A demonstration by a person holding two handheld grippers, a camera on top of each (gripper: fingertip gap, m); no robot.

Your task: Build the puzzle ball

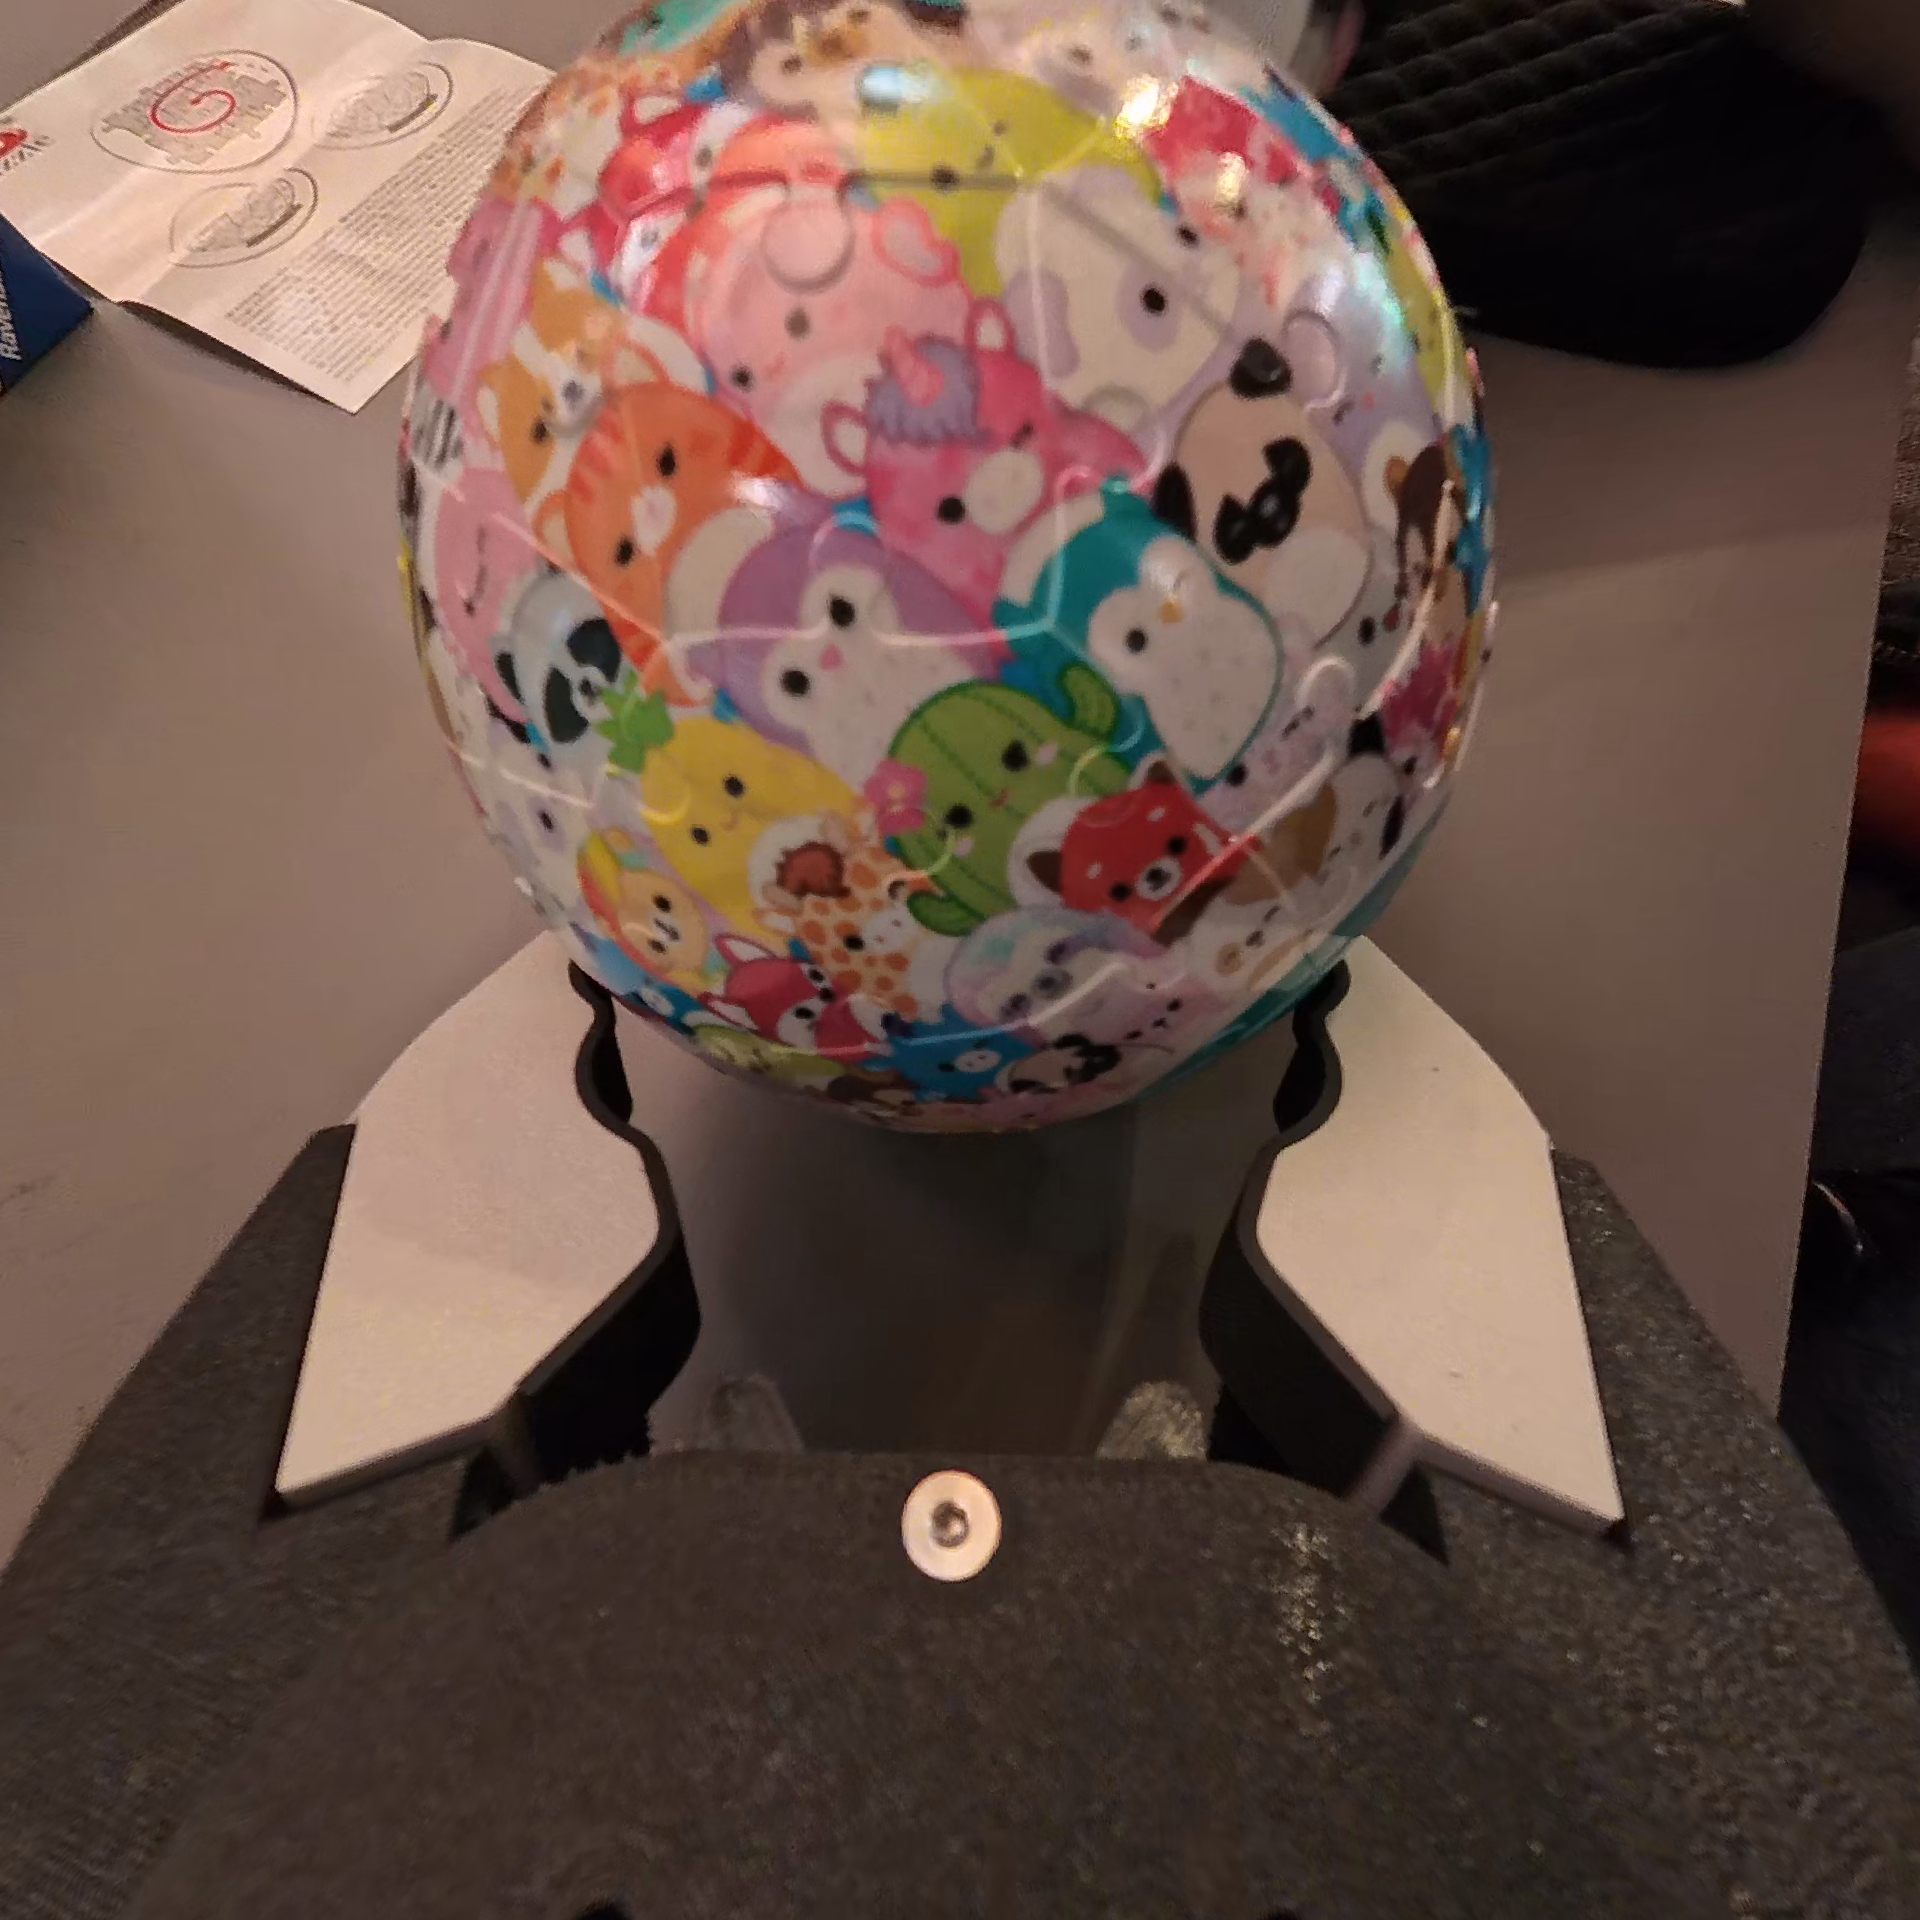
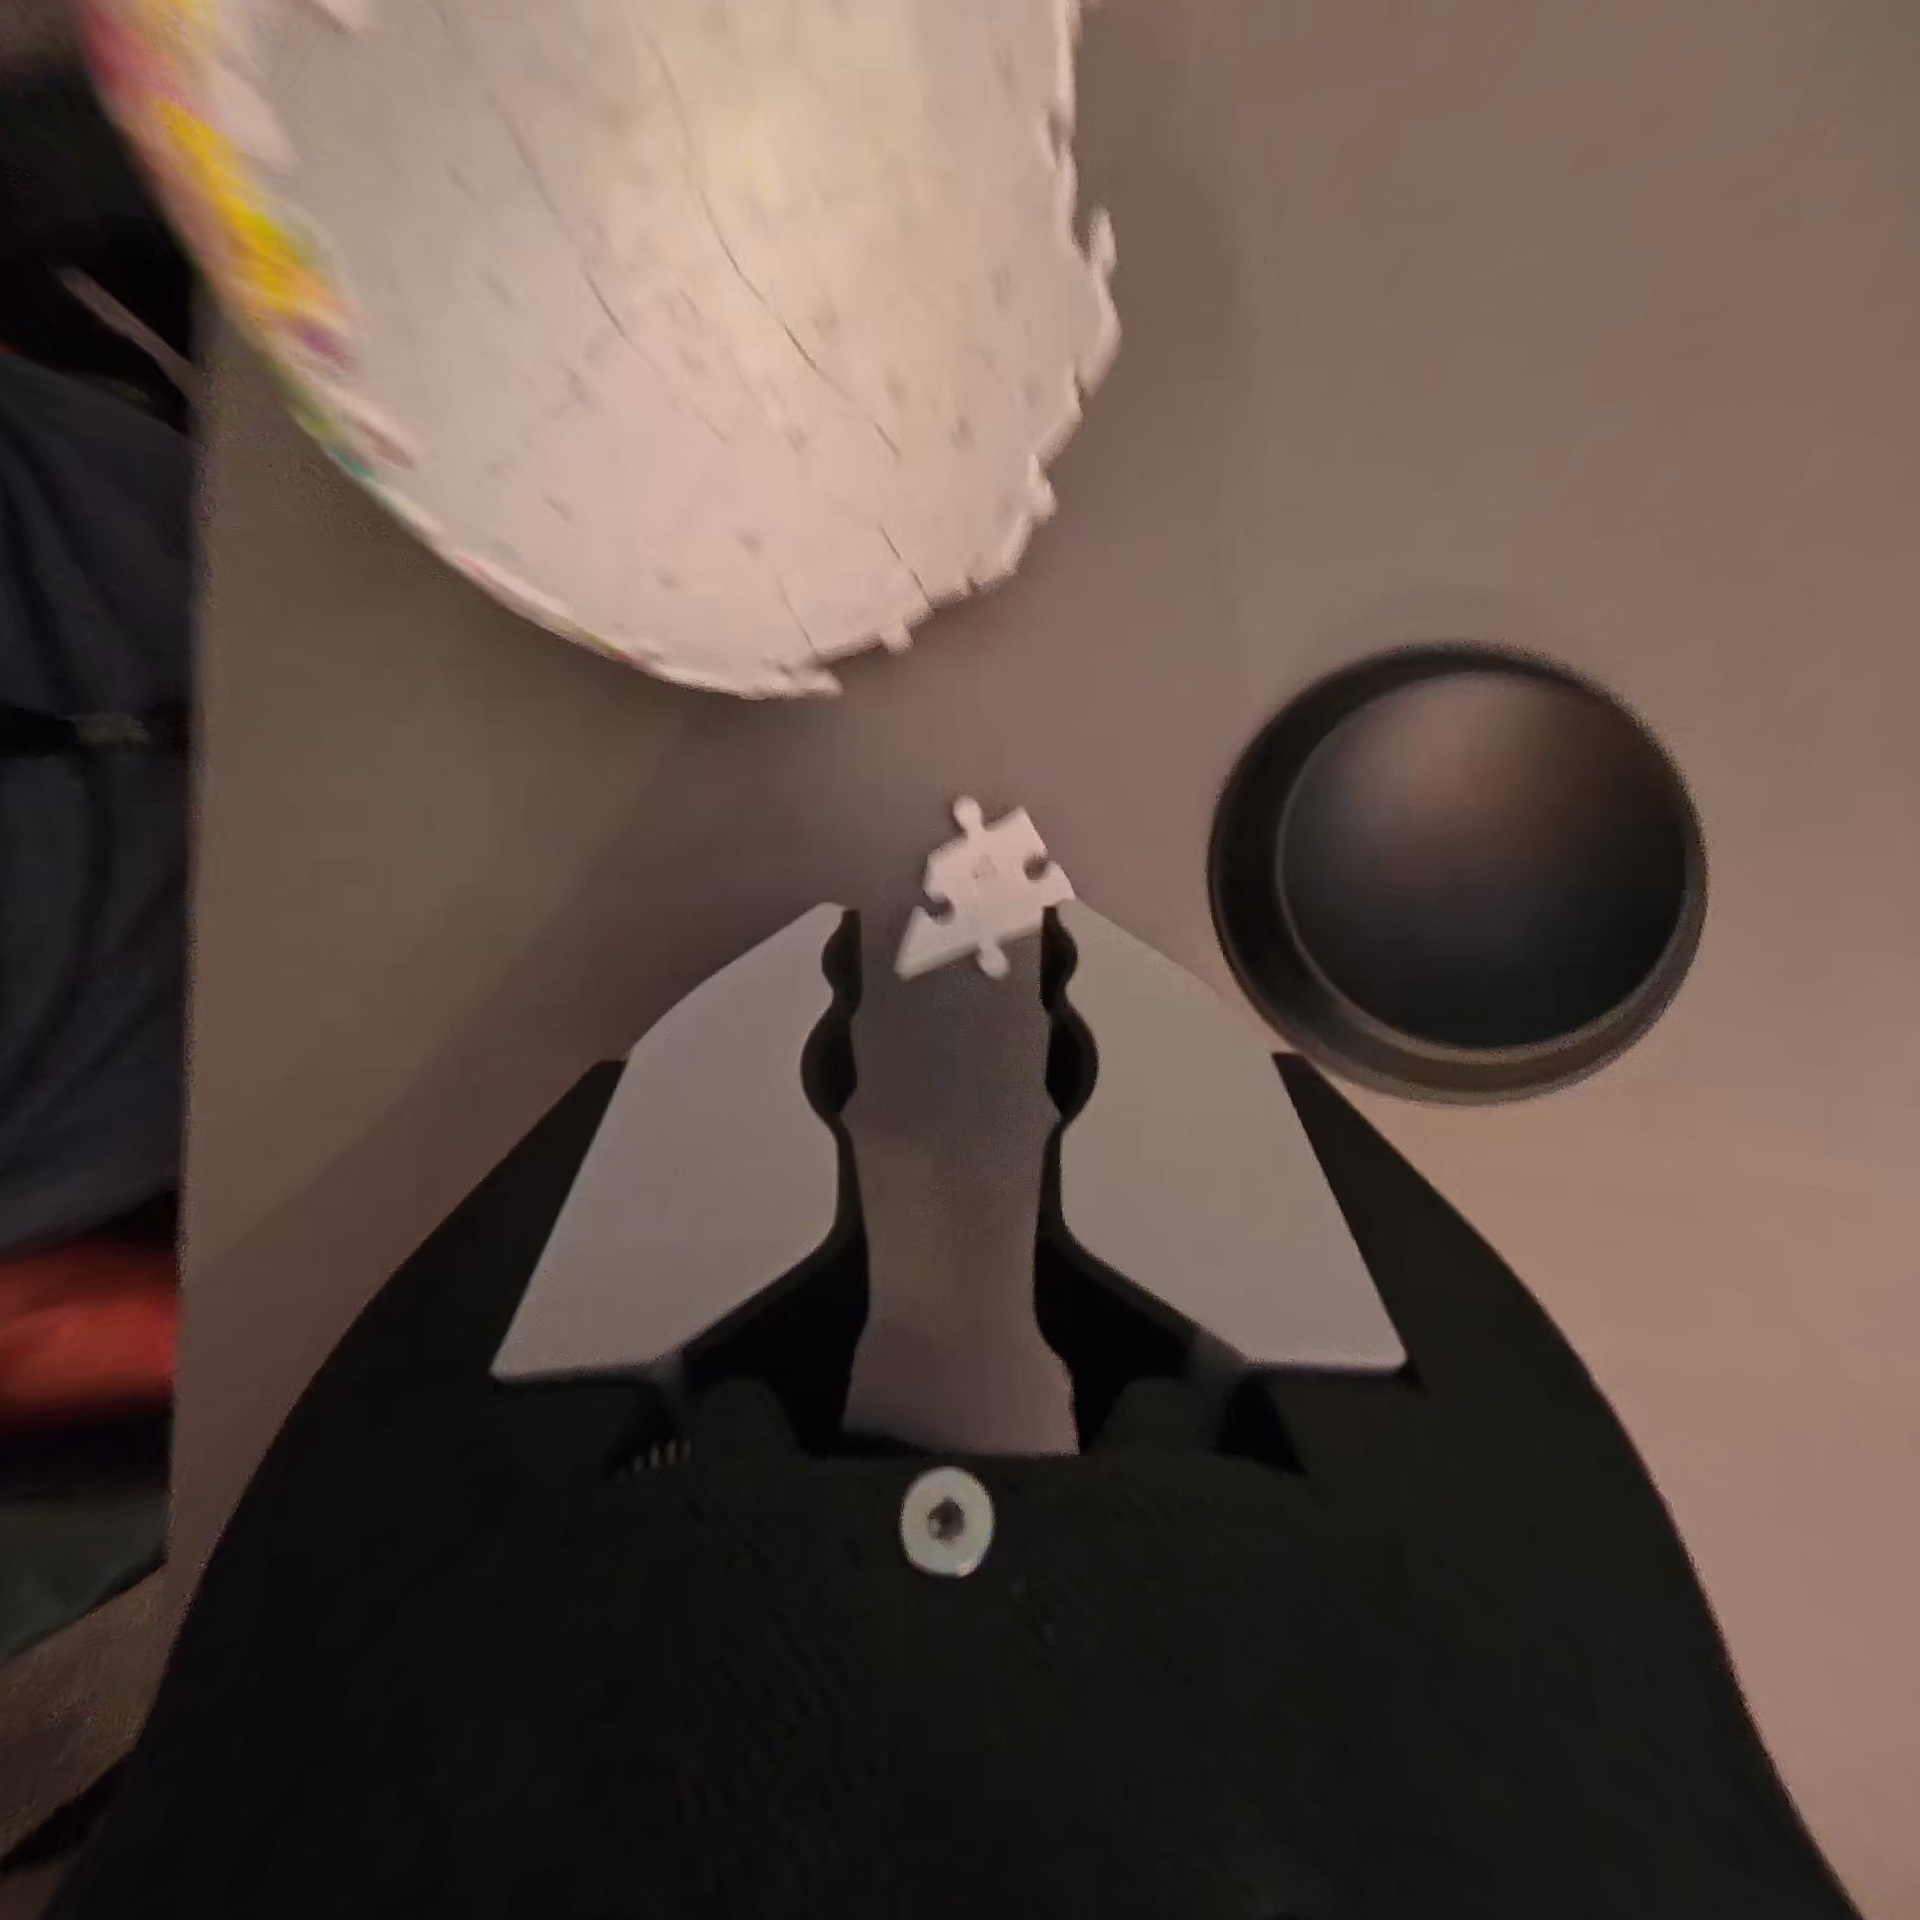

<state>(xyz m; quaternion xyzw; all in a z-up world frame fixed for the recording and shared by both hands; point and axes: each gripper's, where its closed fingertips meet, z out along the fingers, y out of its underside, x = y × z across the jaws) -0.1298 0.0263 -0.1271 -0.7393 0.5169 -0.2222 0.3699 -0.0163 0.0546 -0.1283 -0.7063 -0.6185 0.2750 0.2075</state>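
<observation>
The puzzle ball [image 1: 940, 561], covered in colourful cartoon animals, fills the left wrist view. My left gripper [image 1: 956, 987] is shut on its lower part, one finger on each side. In the right wrist view the ball [image 2: 665, 343] is blurred at the upper left and shows its white hollow inside and jagged open rim. A single white puzzle piece [image 2: 982, 899] lies face down on the grey table. My right gripper [image 2: 951, 925] is open just over it, and the piece sits at the fingertips, close to the right one.
A black round stand [image 2: 1455, 873] sits on the table to the right of the piece. A paper leaflet [image 1: 281, 197] and a blue box corner [image 1: 31, 322] lie at the far left. Dark fabric [image 1: 1610, 177] lies at the far right by the table edge [image 1: 1829, 935]. There is about 15 centimeters between the tips of the two grippers.
</observation>
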